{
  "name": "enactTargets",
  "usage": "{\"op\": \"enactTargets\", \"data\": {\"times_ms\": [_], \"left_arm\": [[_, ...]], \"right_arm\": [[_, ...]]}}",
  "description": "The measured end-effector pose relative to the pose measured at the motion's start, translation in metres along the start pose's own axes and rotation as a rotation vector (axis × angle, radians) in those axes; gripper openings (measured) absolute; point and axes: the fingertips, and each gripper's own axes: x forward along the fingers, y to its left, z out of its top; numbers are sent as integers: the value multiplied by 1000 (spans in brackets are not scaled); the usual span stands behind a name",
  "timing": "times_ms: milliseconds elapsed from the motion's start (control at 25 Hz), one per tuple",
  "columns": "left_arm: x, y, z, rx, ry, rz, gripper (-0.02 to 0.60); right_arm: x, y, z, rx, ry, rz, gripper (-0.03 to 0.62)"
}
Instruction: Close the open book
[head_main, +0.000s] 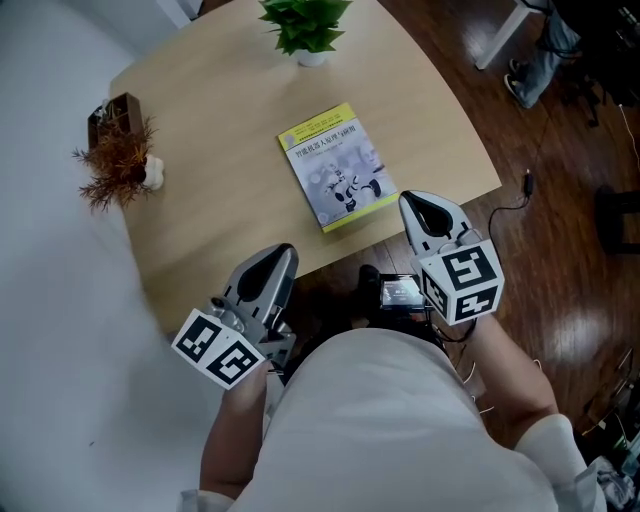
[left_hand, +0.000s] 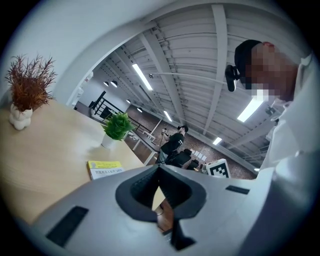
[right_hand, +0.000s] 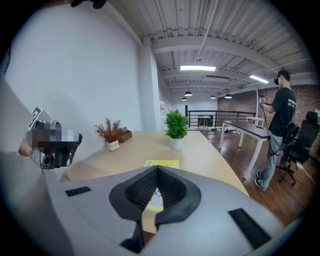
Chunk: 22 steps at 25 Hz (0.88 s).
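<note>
Nearest, the left gripper (head_main: 284, 252) and right gripper (head_main: 410, 202) hover at the near edge of the table (head_main: 210, 190) — jaws pressed together, holding nothing. Just beyond, the book (head_main: 338, 166) lies flat, cover up, seemingly already closed — any touch should press down gently, not drag.

The left gripper (head_main: 282, 254) and the right gripper (head_main: 411, 203) are held well apart, both pointing forward, the right one somewhat ahead of the left. Each has its jaws pressed together with nothing between them. The left forearm (head_main: 232, 445) and right forearm (head_main: 512, 375) trail back behind them.
</note>
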Motion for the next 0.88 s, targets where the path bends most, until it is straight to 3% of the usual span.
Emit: {"op": "enactTargets", "data": {"times_ms": [880], "left_arm": [[-41,-37,0,34,4,5,-2]], "right_arm": [[-46,54,23,-43,-36,123,2]]}}
